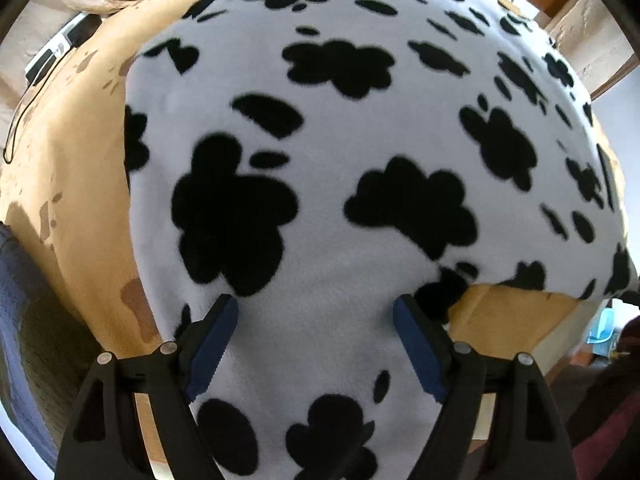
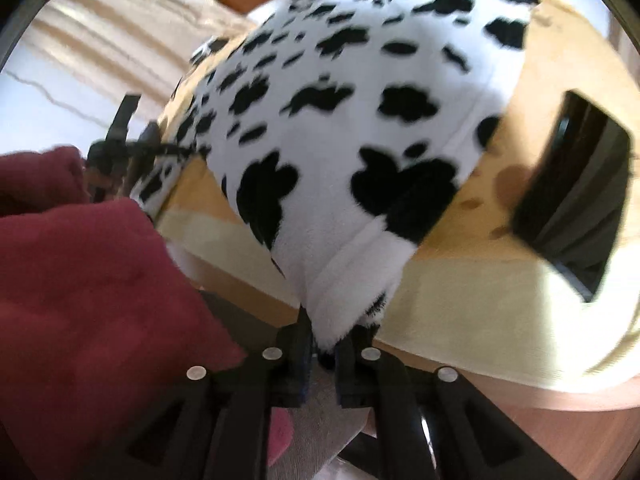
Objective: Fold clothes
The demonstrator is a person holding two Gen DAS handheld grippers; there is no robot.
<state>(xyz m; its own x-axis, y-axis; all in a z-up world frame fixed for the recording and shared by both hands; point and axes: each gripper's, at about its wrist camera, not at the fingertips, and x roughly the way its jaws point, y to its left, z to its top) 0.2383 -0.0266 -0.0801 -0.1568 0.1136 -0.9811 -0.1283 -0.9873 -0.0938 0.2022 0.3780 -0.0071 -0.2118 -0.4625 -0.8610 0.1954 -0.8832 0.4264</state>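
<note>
Left wrist view: cow-print fleece garment [image 1: 320,140] spread flat on the tan-covered bench [image 1: 72,208], running away from the left tool [image 1: 316,344] toward the far edge, long axis roughly along the pointing line. Left tool spread wide, blue pads [image 1: 212,344] apart, hanging close over the near white patch with nothing pinched; cannot tell whether the tips touch the pile. Right wrist view, blurred: a near corner of the same fleece [image 2: 340,128] drawn to a narrow bunch that drops off the bench edge [image 2: 460,304] straight into the right tool [image 2: 324,344]. Jaws there stand narrow with the bunch between them and look to be pinching it, though blur leaves this unsure. Likely next: carry that corner across the body of the garment, so the right tool is the one placed to lead, the left to pin or catch the opposite part. Dark red sleeve [image 2: 80,272] at left. Black box-like object [image 2: 576,200] beside the fleece. No brand, label or legible writing anywhere.
</note>
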